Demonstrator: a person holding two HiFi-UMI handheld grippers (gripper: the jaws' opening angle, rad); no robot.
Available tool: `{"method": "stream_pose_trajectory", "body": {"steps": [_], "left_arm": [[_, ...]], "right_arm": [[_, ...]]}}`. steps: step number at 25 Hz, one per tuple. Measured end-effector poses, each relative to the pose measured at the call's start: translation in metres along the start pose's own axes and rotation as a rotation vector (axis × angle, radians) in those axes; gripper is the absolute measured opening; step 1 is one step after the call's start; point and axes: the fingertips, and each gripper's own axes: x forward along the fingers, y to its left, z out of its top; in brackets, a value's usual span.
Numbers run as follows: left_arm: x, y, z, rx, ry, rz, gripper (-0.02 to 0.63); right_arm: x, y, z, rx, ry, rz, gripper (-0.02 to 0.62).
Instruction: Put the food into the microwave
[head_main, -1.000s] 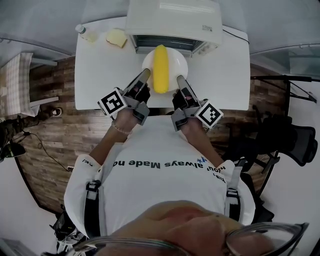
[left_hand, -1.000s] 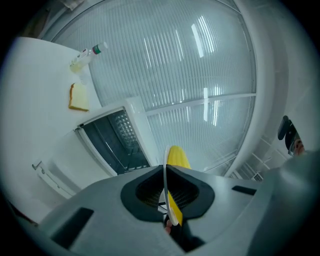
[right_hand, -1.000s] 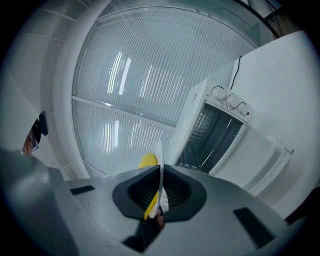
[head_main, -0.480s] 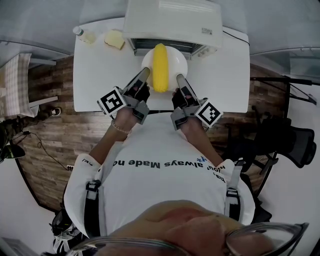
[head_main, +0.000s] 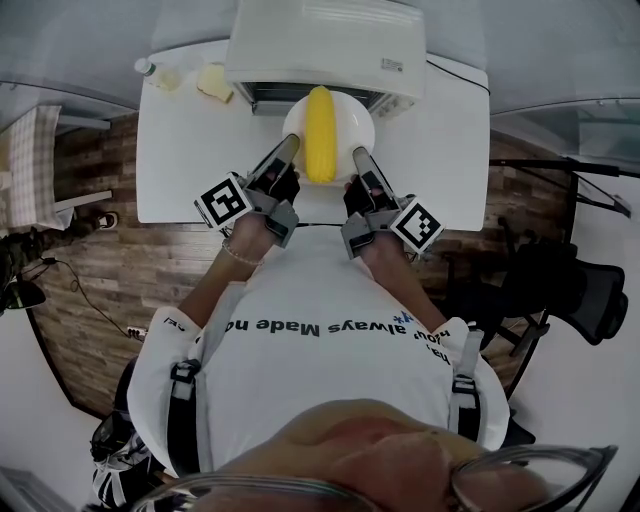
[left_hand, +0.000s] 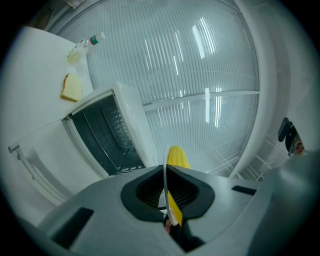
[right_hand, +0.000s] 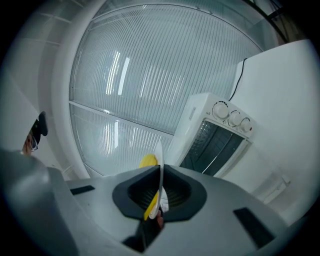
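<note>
There are two grippers, one plate, one corn cob, one microwave, one bottle and one slice of bread.

The left gripper (head_main: 290, 145) is shut tight on the left rim of the white plate (head_main: 352, 122). The right gripper (head_main: 358, 156) is shut tight on the right rim of the same plate. In each gripper view the thin white edge of the plate sits squeezed between the two jaws.

The yellow corn cob (head_main: 319, 135) lies on the middle of the plate, between the two grippers. It points away from the person, toward the microwave (head_main: 325, 40). Neither gripper touches the corn; they only touch the plate.

The microwave is white and stands at the back of the white counter (head_main: 190, 160). Its door is open and folded down (it looks a lot like a small oven, with three round knobs on the front and a wire rack inside). The plate is just in front of the open hole. In the head view the far tip of the corn reaches the front edge of the microwave.

The slice of bread (head_main: 213, 82) lies on the counter to the left of the microwave. The small bottle (head_main: 158, 72) is just beside the bread, near the counter's back left corner. Both are well apart from the plate.
</note>
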Motion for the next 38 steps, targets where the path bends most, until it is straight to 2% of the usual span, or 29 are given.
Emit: {"method": "stream_pose_trajectory", "body": {"steps": [4,11,16,22,27,31,35,38], "left_arm": [[0.007,-0.004,-0.006,-0.032,-0.007,-0.005,0.017],[0.010,0.002,-0.005,0.027,0.007,0.018,0.018],[0.011,0.001,-0.008,-0.033,-0.008,0.010,0.018],[0.009,0.017,-0.011,0.009,0.017,0.056,0.018],[0.013,0.023,-0.018,-0.022,0.025,0.053,0.018],[0.008,0.036,-0.023,0.026,0.051,0.075,0.018],[0.007,0.048,-0.030,-0.026,0.058,0.083,0.018],[0.005,0.061,-0.034,-0.014,0.080,0.095,0.018]], "right_arm": [[-0.003,-0.001,0.008,0.000,-0.002,0.001,0.022],[-0.002,-0.006,0.011,0.010,0.005,-0.003,0.023],[-0.001,-0.010,0.008,0.007,0.021,-0.003,0.023],[-0.002,-0.021,0.007,0.014,0.039,-0.027,0.023],[-0.003,-0.032,0.005,0.015,0.043,-0.035,0.023],[-0.006,-0.041,-0.001,-0.002,0.051,-0.033,0.023],[-0.007,-0.054,-0.009,-0.007,0.060,-0.047,0.023],[-0.006,-0.065,-0.013,-0.018,0.069,-0.056,0.023]]}}
